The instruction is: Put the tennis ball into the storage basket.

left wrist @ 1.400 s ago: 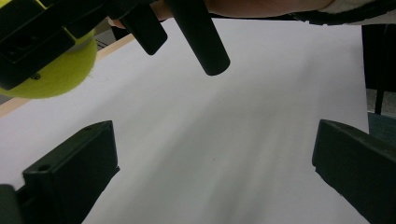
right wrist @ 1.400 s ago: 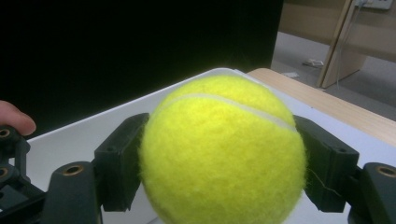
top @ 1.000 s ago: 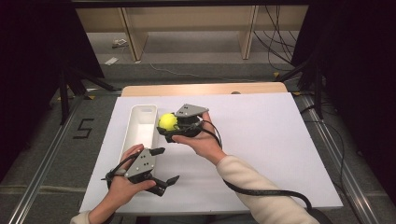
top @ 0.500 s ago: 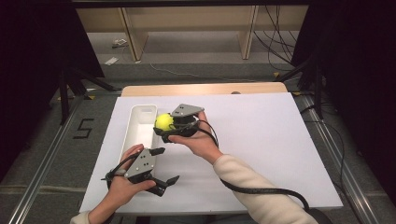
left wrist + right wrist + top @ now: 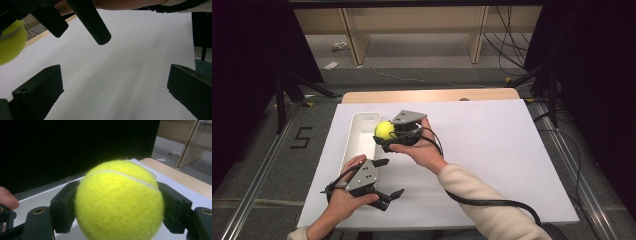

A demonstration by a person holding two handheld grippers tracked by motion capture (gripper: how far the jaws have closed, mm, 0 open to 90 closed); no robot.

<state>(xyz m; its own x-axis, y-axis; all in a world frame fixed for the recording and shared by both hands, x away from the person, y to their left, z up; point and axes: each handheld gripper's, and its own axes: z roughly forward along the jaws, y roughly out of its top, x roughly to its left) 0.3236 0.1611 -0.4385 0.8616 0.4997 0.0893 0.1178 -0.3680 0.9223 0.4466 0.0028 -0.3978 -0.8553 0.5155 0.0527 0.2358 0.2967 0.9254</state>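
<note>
My right gripper (image 5: 384,137) is clamped on the tennis ball (image 5: 385,130), one jaw pressed to each side of it as the right gripper view shows (image 5: 119,201). From the high view the ball hangs over the near right edge of the white tray (image 5: 354,137), not clearly inside it. My left gripper (image 5: 384,177) rests low on the white sheet (image 5: 492,150), jaws spread wide with nothing between them.

Risks as I judge them:
- Release too early: the ball sits above the tray's rim, so letting go here could bounce it off the wall and send it rolling across the sheet.
- Slip: the jaws bear on a round felt surface; a tilt of the hand could squeeze it out.
- Bounce: a drop from height may carry the ball out of the shallow tray.
- The left gripper lies near the tray; a stray ball could strike it.
</note>
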